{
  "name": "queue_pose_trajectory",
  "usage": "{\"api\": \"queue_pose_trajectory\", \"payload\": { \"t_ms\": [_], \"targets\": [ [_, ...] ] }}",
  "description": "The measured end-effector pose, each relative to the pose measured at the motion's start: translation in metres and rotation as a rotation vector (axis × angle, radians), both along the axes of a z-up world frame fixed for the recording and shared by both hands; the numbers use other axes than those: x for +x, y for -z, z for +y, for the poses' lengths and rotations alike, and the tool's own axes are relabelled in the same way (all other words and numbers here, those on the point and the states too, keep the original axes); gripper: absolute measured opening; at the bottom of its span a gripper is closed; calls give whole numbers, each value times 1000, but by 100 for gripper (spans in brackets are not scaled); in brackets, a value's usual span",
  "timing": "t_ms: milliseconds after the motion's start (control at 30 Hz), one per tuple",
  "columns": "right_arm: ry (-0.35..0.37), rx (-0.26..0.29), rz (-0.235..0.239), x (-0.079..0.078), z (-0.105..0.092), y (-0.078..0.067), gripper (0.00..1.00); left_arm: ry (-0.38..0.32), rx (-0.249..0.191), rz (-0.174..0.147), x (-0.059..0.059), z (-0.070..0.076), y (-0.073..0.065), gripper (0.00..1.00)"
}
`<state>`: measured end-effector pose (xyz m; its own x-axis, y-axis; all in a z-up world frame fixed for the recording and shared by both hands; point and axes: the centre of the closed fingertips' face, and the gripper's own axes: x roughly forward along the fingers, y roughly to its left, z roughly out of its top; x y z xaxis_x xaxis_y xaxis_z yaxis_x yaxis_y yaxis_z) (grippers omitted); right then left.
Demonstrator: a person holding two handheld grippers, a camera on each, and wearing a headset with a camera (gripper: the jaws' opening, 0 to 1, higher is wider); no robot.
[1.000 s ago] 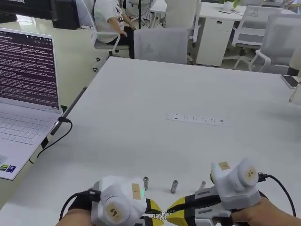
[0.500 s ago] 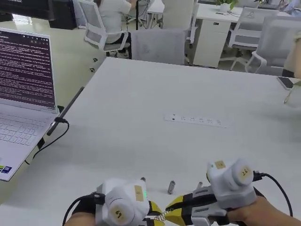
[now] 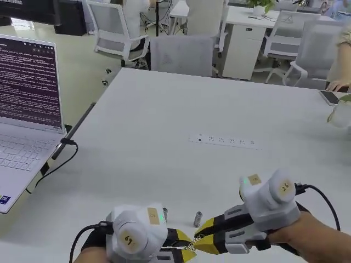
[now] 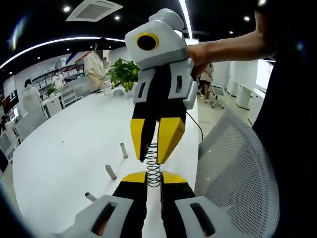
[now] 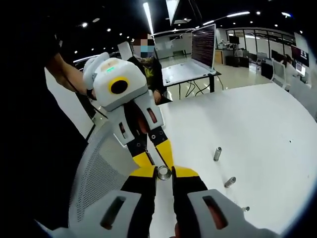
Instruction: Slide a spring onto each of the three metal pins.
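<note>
Low over the white table's (image 3: 181,109) near edge, a small metal spring (image 3: 193,240) is stretched between both grippers. In the left gripper view my left gripper (image 4: 153,178) is shut on the lower end of the spring (image 4: 153,166), and the right gripper's yellow fingers (image 4: 171,136) pinch its upper end. Seen end-on as a ring, the spring (image 5: 164,172) sits in my right gripper (image 5: 164,174), which is shut on it. Three short metal pins (image 4: 123,150) (image 4: 110,172) (image 4: 90,197) stand in a row on the table just beyond. Two pins (image 3: 164,212) (image 3: 197,219) show in the head view.
An open laptop (image 3: 27,109) stands at the left edge with a black cable (image 3: 55,159) running from it. A white power strip (image 3: 225,141) lies mid-table and a phone (image 3: 332,97) at the far right. Office chairs (image 3: 181,52) stand behind the table.
The right gripper has risen a little and the view has shifted slightly. Both grippers keep their hold on the spring.
</note>
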<state>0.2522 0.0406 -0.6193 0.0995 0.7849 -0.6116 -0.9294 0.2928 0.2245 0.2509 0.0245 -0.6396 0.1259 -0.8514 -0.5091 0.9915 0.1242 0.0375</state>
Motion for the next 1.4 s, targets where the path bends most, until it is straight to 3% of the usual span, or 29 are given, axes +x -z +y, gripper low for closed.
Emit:
{"api": "queue_pose_trajectory", "payload": {
  "t_ms": [67, 233, 567, 767, 1033, 1267, 1400],
  "targets": [
    [-23, -19, -13, 0, 0, -2, 12, 4, -7, -9, 0, -2, -3, 1],
    [-112, -128, -49, -5, -8, -1, 16, 9, -48, -17, -1, -8, -15, 1],
    [-223, -221, -105, -8, -16, -19, 16, 22, -122, -13, -5, -19, -32, 1],
    [-263, -249, -121, -7, -20, -29, 15, 22, -147, -8, -3, -26, -38, 1],
    [-335, -317, -134, -11, -25, -27, 14, 44, -146, -21, -4, -34, -40, 1],
    [-378, -357, -159, -12, -27, -26, 12, 36, -160, 5, -4, -34, -40, 1],
    [-398, -378, -172, -12, -28, -24, 9, 39, -158, 3, -3, -35, -39, 1]
  ]
}}
